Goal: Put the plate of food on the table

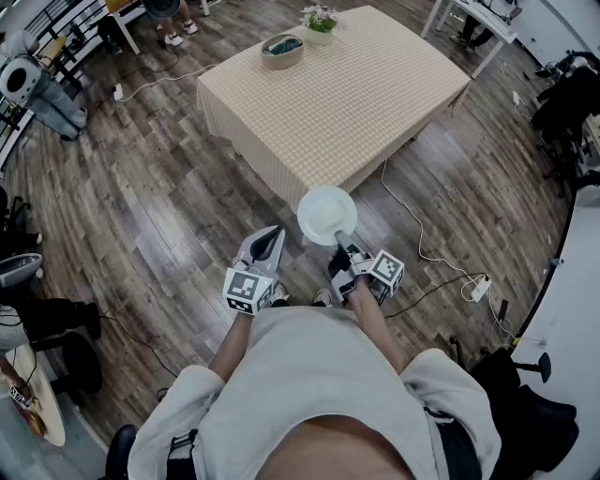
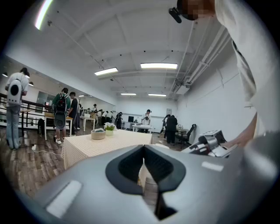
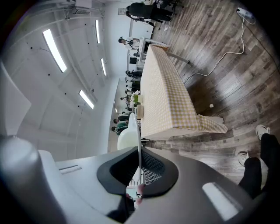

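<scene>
Carrying stage, by all appearances: plate (image 1: 326, 215) clamped at its near rim by right gripper (image 1: 343, 247), pads squeezed on both faces of the thin edge, the rest jutting out ahead of the fingertips. Shows edge-on in the right gripper view, a pale sliver rising straight out from between the fingers. Contents too pale to make out from above.

Hangs over wooden floor (image 1: 141, 187), seemingly just short of the near corner of table (image 1: 375, 103). Checked cloth (image 1: 309, 141) stretching away beyond the fingertips, bare over most of its width. Far past the fingertips, at the opposite end: shallow basket (image 1: 282, 49) and small pot of flowers (image 1: 321, 21), well apart from any likely landing spot.

Left gripper (image 1: 270, 239): held just beside the right fingers, to their left, its own fingers drawn together with nothing between, taking no share of the load.

Not yet done: setting down. Next move, as a guess: step or reach forward to bring the plate fully over the cloth, keep it flat against spills, lower to contact, then spread the fingers and draw straight back. Worth minding: single-edge grip, so likely to sag away from the fingers if hurried.
</scene>
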Demonstrator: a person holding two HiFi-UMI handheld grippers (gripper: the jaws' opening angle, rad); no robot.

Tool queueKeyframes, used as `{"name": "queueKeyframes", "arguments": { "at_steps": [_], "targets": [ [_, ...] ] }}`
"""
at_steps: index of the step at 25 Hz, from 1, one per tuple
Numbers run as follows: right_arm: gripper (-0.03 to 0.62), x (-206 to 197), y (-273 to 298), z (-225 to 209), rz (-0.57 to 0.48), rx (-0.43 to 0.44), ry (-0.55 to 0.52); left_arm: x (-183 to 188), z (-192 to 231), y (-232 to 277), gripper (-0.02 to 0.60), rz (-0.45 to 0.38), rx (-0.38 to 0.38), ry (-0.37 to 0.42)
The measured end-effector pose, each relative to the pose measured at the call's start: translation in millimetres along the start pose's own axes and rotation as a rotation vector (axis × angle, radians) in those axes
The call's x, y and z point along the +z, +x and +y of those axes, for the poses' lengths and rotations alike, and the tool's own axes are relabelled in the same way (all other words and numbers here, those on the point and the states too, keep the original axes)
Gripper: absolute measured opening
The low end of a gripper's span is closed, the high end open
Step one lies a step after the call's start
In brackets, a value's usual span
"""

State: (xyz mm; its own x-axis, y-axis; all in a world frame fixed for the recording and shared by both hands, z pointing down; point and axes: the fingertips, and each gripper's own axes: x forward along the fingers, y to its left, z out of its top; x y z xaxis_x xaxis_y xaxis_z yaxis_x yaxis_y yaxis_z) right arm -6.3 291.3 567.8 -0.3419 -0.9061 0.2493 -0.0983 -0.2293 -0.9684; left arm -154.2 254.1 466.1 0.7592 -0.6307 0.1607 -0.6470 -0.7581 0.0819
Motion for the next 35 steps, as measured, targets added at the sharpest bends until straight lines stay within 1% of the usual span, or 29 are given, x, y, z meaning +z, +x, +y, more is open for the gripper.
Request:
{"name": "queueKeyframes", "arguments": {
  "at_steps": [2, 3, 8, 12, 14, 16, 18, 20, 22, 26, 28, 32, 35],
  "targets": [
    [0.008, 0, 5, 5, 0.005, 0.044, 0.005, 0, 1, 1, 0.009, 0.001, 0.001, 0.001],
    [0.008, 0, 6, 6, 0.006, 0.049, 0.005, 0, 1, 1, 0.009, 0.001, 0.002, 0.001],
    [0.008, 4, 4, 0, 0.009, 0.009, -0.008, 1, 1, 5, 0.011, -0.002, 0.006, 0.003],
    [0.008, 5, 6, -1, 0.019, 0.029, -0.003, -1, 0, 6, 0.011, 0.002, 0.013, 0.000],
    [0.008, 6, 1, -6, 0.021, -0.004, -0.003, -2, -4, 6, 0.011, 0.003, 0.016, 0.000],
    [0.009, 8, -3, -9, 0.022, -0.014, 0.002, -3, -8, 6, 0.009, 0.005, 0.021, -0.001],
    [0.009, 10, -6, -11, 0.027, -0.009, 0.004, -4, -13, 6, 0.011, 0.006, 0.027, -0.003],
    [0.009, 13, -8, -10, 0.034, 0.014, 0.003, -5, -18, 8, 0.011, 0.009, 0.034, -0.003],
    [0.009, 18, -11, -9, 0.040, 0.026, 0.002, -6, -24, 11, 0.011, 0.011, 0.041, -0.003],
    [0.009, 29, -20, -17, 0.056, 0.008, 0.001, -8, -39, 17, 0.011, 0.013, 0.053, -0.004],
    [0.009, 36, -24, -18, 0.066, 0.014, -0.003, -10, -47, 22, 0.011, 0.017, 0.061, -0.004],
    [0.009, 64, -36, -19, 0.088, 0.059, -0.014, -11, -69, 41, 0.009, 0.024, 0.087, -0.011],
    [0.009, 72, -41, -25, 0.110, 0.018, -0.039, -15, -70, 41, 0.011, 0.020, 0.120, -0.030]
  ]
}}
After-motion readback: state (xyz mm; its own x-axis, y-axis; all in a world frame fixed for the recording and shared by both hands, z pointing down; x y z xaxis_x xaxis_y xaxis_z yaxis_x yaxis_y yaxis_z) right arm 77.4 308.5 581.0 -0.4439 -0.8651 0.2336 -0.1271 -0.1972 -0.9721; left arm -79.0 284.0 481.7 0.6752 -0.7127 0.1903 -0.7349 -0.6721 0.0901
